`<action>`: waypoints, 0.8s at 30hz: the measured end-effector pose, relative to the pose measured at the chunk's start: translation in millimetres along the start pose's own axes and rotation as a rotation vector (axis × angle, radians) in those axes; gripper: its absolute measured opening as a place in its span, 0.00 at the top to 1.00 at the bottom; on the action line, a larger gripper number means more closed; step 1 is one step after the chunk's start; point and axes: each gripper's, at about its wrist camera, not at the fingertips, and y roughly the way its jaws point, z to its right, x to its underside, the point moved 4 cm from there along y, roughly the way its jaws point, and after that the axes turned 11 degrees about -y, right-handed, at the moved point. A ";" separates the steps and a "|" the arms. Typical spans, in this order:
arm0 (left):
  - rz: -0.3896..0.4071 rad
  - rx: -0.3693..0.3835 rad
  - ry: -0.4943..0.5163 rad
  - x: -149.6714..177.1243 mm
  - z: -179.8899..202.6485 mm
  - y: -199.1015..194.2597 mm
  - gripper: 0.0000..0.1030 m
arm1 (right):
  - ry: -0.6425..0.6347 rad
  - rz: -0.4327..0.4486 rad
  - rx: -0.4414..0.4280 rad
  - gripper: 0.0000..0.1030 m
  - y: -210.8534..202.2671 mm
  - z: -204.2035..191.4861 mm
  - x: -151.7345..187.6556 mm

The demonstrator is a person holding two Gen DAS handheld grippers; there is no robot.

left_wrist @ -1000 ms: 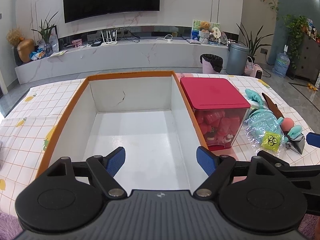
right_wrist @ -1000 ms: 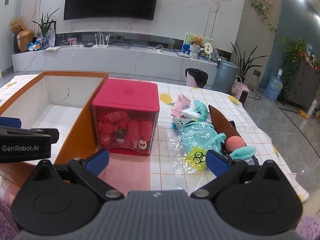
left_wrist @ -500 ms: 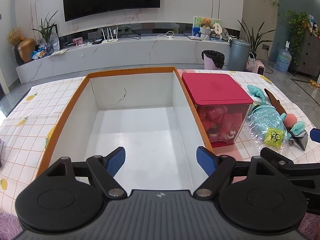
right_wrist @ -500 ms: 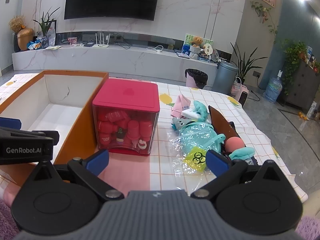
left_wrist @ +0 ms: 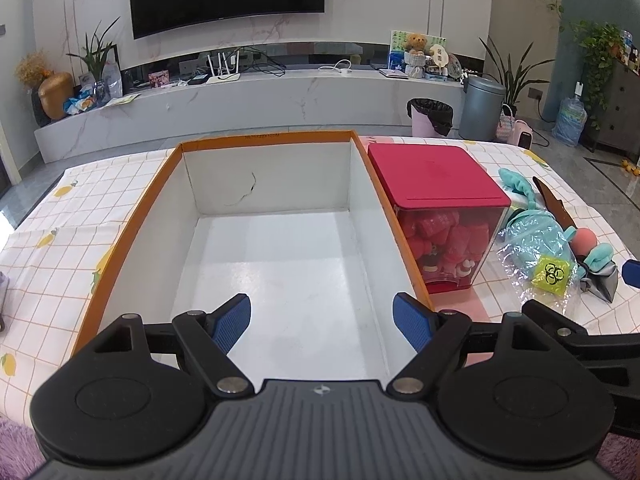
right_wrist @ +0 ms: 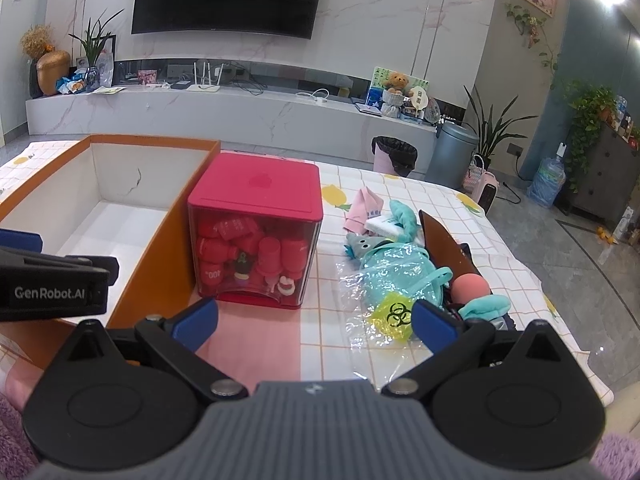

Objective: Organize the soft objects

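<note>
Living room with a marble media wall and a dark television at the top of both views; a table under a checked cloth (left_wrist: 72, 248) fills the lower half. Left gripper (left_wrist: 322, 322): jaws spread wide, nothing between them, blue pads (left_wrist: 232, 322) hanging over the near end of an orange-rimmed cardboard box (left_wrist: 132, 220) with a bare white floor. Right gripper (right_wrist: 314, 322): jaws likewise wide apart and holding nothing, poised above a pink strip of the cloth. Red-lidded clear container (right_wrist: 256, 248) sits left of centre in the right wrist view, just beside the box's right wall, packed with red items. Soft objects lie in a heap (right_wrist: 404, 264) at right of centre, ahead of the right gripper's right pad and near it: a teal plush in crinkled clear plastic with a yellow biohazard tag (right_wrist: 394, 314), a pink ball (right_wrist: 470, 286), a pink cloth (right_wrist: 364, 204) at the far end. In the left wrist view this heap (left_wrist: 536, 244) shows at the right edge, well apart from the left gripper, beyond the container.
</note>
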 end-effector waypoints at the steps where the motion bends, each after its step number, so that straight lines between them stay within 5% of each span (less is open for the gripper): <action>1: -0.001 0.003 0.000 -0.3 -0.2 0.0 0.08 | 0.000 0.000 0.000 0.02 -0.2 -0.1 0.0; 24: -0.001 -0.006 0.007 -0.9 0.9 -1.0 0.08 | -0.003 -0.016 0.016 0.02 2.7 -0.3 0.8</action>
